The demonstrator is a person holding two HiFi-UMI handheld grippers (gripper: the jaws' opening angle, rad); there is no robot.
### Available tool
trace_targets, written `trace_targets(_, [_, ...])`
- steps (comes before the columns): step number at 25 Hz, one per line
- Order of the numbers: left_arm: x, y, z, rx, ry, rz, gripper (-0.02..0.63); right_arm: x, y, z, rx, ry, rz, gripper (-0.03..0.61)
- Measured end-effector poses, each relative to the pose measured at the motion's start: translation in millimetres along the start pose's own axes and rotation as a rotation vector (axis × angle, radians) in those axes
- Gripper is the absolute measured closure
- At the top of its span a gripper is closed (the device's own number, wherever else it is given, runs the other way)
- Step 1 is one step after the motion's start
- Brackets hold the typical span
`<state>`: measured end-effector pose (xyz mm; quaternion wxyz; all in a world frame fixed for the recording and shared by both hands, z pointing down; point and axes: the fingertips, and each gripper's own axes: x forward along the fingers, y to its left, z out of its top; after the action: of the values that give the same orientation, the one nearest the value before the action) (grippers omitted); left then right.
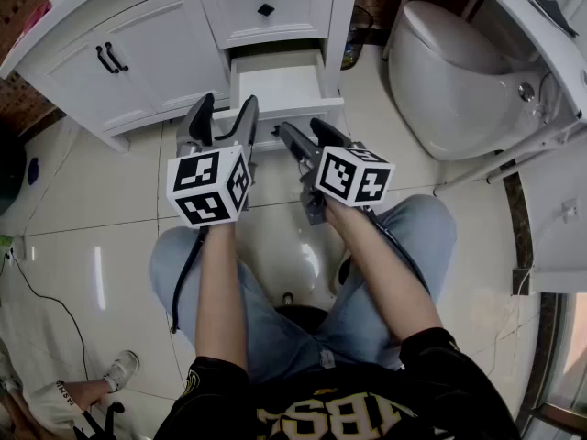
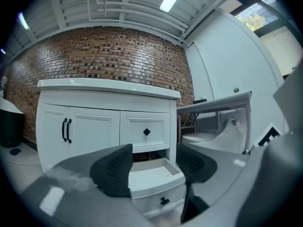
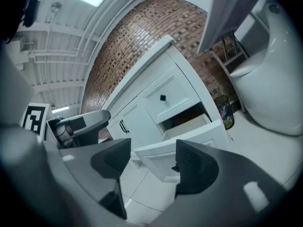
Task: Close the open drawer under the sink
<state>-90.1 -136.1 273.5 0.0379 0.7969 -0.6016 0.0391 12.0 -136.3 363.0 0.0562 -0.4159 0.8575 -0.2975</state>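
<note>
Drawer (image 1: 280, 85): lower one of the white vanity (image 1: 266, 7), under the sink; pulled out toward the person; empty inside
Left claw (image 1: 223, 117): jaws apart; grips nothing; near the front panel's left end
Right claw (image 1: 307, 136): jaws apart; grips nothing; near the panel's right half
Bearing: drawer dead ahead of both claws; panel lies crosswise; slide axis runs away into the vanity; neither claw clearly nearer; contact not discernible
</note>
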Motion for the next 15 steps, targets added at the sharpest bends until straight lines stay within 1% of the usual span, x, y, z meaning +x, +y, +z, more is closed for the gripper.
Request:
trace_targets(2, [7.4,5.0,-5.6,-0.003,0.011,0.002,0.325,9.8,-11.3,-16.2,0.057,0.040,0.002,0.299])
trace_targets(4, [15.3,10.7,-9.7,-0.002,0.020,0.003,0.325,19.2,-25.4,-31.1,0.092,0.080,-0.011,0.314])
trace_targets(9, [32.2,28.6,-16.1,0.014,0.044,0.010,0.325,41.8,-56.8,-60.6,0.126,0.169,-0.044,0.341])
trace_targets(12, [37.7,37.5,-18.8,-0.008,0.052,0.019,0.325,53.2,-69.8,-72.1,0.145,0.198,-0.069,0.348])
trace_targets(15, [43.1,39.0,-20.1,-0.014,0.057,0.014,0.325,66.2,-71.2,-81.3,0.213,0.211,-0.064,0.359])
